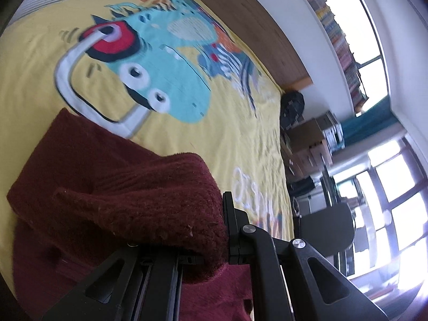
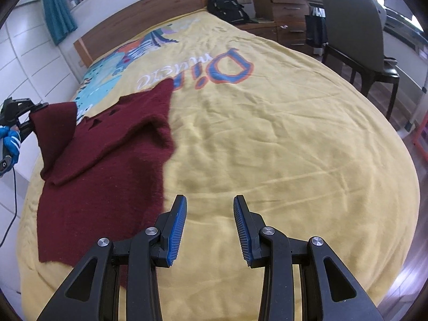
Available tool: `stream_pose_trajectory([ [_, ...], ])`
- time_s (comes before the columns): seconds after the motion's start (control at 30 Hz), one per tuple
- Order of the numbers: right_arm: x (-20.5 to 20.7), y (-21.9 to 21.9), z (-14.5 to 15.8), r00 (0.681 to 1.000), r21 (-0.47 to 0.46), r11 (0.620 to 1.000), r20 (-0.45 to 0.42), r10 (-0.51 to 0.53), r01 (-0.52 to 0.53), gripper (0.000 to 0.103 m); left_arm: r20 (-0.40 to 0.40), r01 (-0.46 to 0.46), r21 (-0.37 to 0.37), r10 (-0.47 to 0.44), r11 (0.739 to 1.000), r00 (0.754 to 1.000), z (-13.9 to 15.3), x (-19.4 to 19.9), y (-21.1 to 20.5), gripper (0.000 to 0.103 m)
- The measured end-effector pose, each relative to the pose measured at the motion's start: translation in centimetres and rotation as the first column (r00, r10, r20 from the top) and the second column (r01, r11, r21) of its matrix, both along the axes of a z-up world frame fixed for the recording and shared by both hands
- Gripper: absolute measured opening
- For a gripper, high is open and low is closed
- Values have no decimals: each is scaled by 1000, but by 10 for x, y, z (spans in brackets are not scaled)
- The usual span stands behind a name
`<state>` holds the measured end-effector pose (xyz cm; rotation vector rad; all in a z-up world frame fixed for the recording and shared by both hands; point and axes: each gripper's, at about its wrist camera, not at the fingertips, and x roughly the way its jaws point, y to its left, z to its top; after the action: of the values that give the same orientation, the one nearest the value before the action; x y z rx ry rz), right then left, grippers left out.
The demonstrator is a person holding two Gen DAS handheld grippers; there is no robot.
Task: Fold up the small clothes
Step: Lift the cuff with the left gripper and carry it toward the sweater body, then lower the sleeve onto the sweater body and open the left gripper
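The bed (image 2: pixel 267 139) spreads ahead of my right hand-held gripper (image 2: pixel 210 230), which is released. The sweater (image 2: pixel 107 165) lies ahead-left, one corner raised in my clenched left hand-held gripper (image 1: pixel 224 240). That thick knit could slip and unfold.
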<state>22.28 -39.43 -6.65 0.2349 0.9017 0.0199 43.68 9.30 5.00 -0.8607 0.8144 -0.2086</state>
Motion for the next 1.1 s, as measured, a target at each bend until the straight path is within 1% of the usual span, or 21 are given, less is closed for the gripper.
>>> stream_pose_trajectory([
  [0.17,-6,-11,-3,1000,6,1000,-1,-23,23,38,-20,71,20,-71,997,997,-8,1,-45,6],
  [0.27,-7,-15,-5,999,12,999,-5,-34,34,38,-41,123,55,-121,991,992,-17,-1,-75,6],
  [0.37,-8,-17,-8,999,16,999,-9,-36,36,38,-74,182,105,-175,978,982,-32,-5,-100,6],
  [0.5,-7,-18,-10,999,22,999,-12,-37,37,38,-132,257,192,-235,947,963,-58,-21,-124,6],
  [0.63,-6,-17,-11,999,21,999,-14,-33,33,38,-192,332,286,-286,899,939,-87,-44,-137,6],
  [0.77,-5,-14,-12,999,20,999,-16,-28,28,38,-215,372,306,-316,877,924,-103,-65,-137,6],
  [0.8,-4,-13,-12,1000,20,999,-16,-26,27,38,-217,386,318,-330,866,919,-105,-69,-138,6],
  [0.87,-3,-11,-12,1000,20,1000,-15,-22,23,38,-213,397,333,-342,855,915,-103,-74,-137,7],
  [0.9,-3,-10,-11,1000,20,1000,-14,-21,21,38,-205,397,328,-346,857,916,-101,-76,-136,9],
  [0.93,-2,-10,-11,1000,20,1000,-13,-20,20,38,-196,398,301,-352,866,915,-98,-77,-133,10],
  [0.97,-1,-9,-11,1000,19,1000,-12,-17,17,38,-192,396,283,-353,874,916,-96,-72,-131,17],
  [1.0,-1,-9,-10,1000,18,1000,-11,-16,16,38,-188,390,271,-349,880,918,-93,-72,-128,29],
  [1.07,1,-9,-10,1000,16,1000,-11,-13,13,38,-176,356,248,-320,901,931,-90,-73,-117,40],
  [1.1,2,-8,-10,1000,15,1000,-11,-12,12,38,-169,340,221,-307,914,937,-89,-74,-110,40],
])
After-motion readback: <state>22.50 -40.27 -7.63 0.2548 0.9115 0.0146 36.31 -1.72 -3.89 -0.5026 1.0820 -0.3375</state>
